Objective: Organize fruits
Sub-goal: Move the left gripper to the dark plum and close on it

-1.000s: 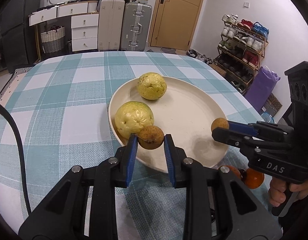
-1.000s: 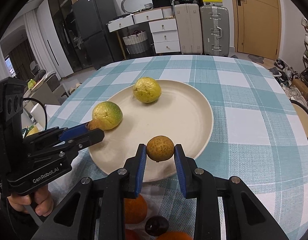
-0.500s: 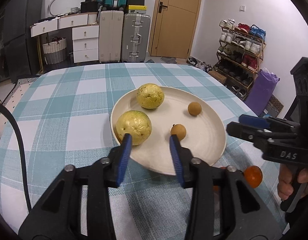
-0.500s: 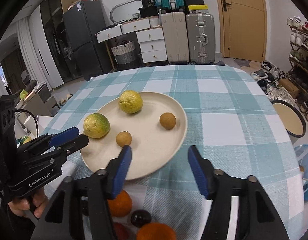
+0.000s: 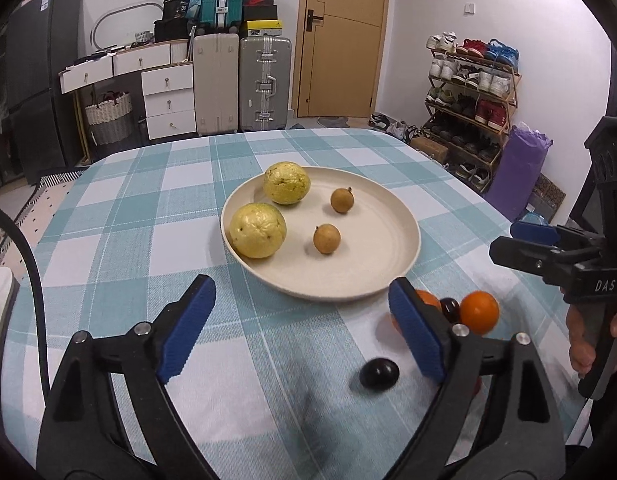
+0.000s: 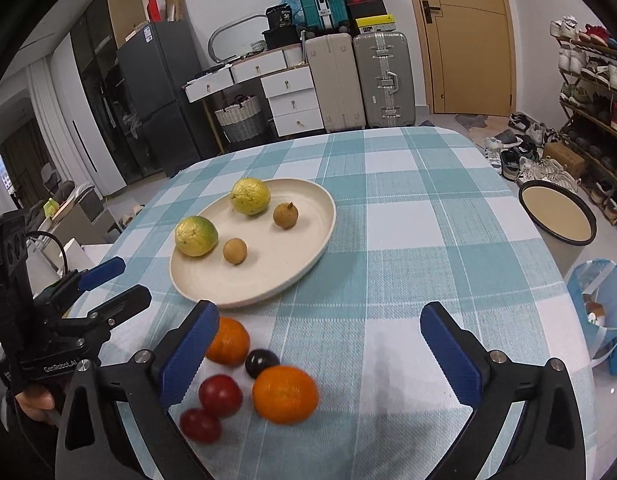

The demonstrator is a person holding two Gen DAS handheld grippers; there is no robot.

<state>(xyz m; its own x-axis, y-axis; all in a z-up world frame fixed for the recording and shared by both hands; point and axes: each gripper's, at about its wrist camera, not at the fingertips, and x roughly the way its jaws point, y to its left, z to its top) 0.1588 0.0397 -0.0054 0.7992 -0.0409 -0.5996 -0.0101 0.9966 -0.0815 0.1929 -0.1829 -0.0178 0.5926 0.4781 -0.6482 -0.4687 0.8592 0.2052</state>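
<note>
A cream plate [image 5: 372, 264] [image 6: 300, 200] on the checked tablecloth holds two yellow-green guavas [image 5: 257, 230] [image 5: 286, 182] and two small brown longans [image 5: 327, 239] [image 5: 342, 200]. My left gripper [image 5: 300, 320] is open and empty, held back from the plate's near rim. My right gripper [image 6: 320, 344] is open and empty, above loose fruit in front of the plate: two oranges [image 6: 285, 394] [image 6: 228, 341], a dark plum [image 6: 261, 362] and two red plums [image 6: 220, 395] [image 6: 200, 425]. Another dark plum [image 5: 379, 374] lies by my left gripper's right finger.
The other gripper shows at the edge of each view [image 5: 556, 256] [image 6: 80, 300]. A round stool [image 6: 556, 212] and a blue bag [image 6: 600, 304] stand off the table's right side. Suitcases, drawers and a shoe rack stand beyond the table.
Both grippers let go of their longans onto the plate, opened wide and drew back from the plate toward the near table edge. The longans now rest on the plate.
</note>
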